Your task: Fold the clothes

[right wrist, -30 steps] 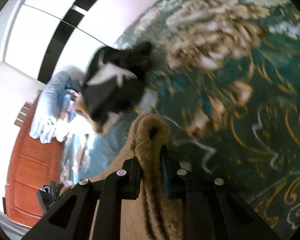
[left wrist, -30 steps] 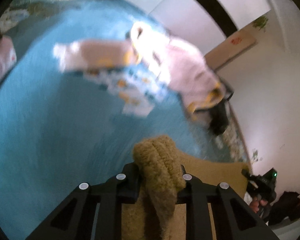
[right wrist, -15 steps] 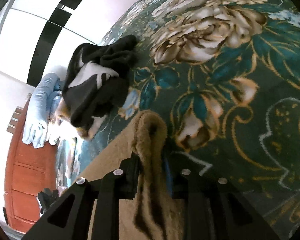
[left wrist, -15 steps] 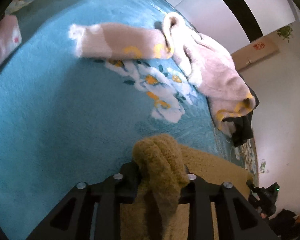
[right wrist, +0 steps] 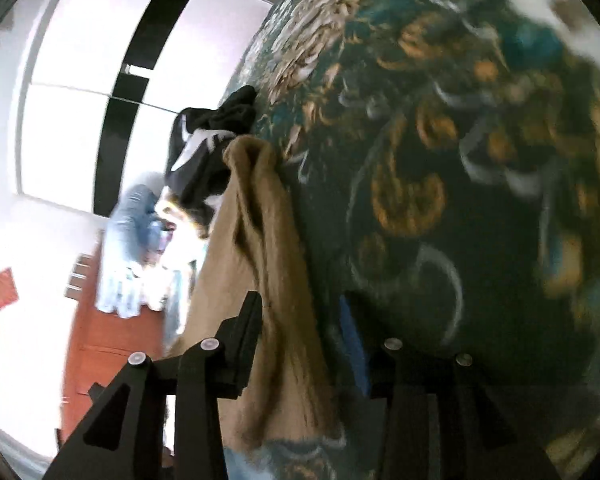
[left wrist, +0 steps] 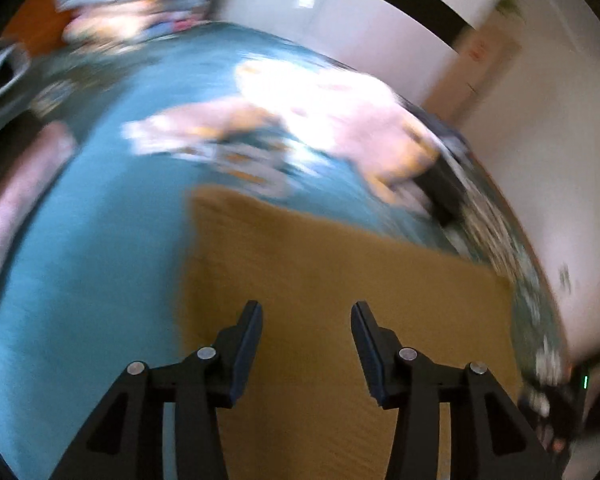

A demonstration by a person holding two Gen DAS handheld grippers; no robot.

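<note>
A mustard-tan fuzzy garment [left wrist: 324, 280] lies spread flat on the teal blanket [left wrist: 100, 248] in the blurred left wrist view. My left gripper [left wrist: 306, 320] hovers over its near part, jaws opening with nothing between them. In the right wrist view a bunched edge of the same tan garment [right wrist: 268, 232] runs up between the jaws of my right gripper [right wrist: 302, 316]. Those jaws are opening: the cloth rests against the left finger [right wrist: 248, 332], and a gap separates it from the blue-padded right finger [right wrist: 352, 344].
A pale pink garment [left wrist: 332, 116] lies beyond the tan one, and a pink item [left wrist: 16, 208] at the far left. A black-and-white garment [right wrist: 204, 160] and a light blue one [right wrist: 128, 248] sit near a reddish wooden cabinet [right wrist: 100, 344]. A dark green floral spread [right wrist: 460, 168] fills the right.
Both grippers were shut on bunched tan cloth. The left one has let go and drawn back, leaving the garment flat. The right one's jaws have widened, and the cloth now sits loose between them.
</note>
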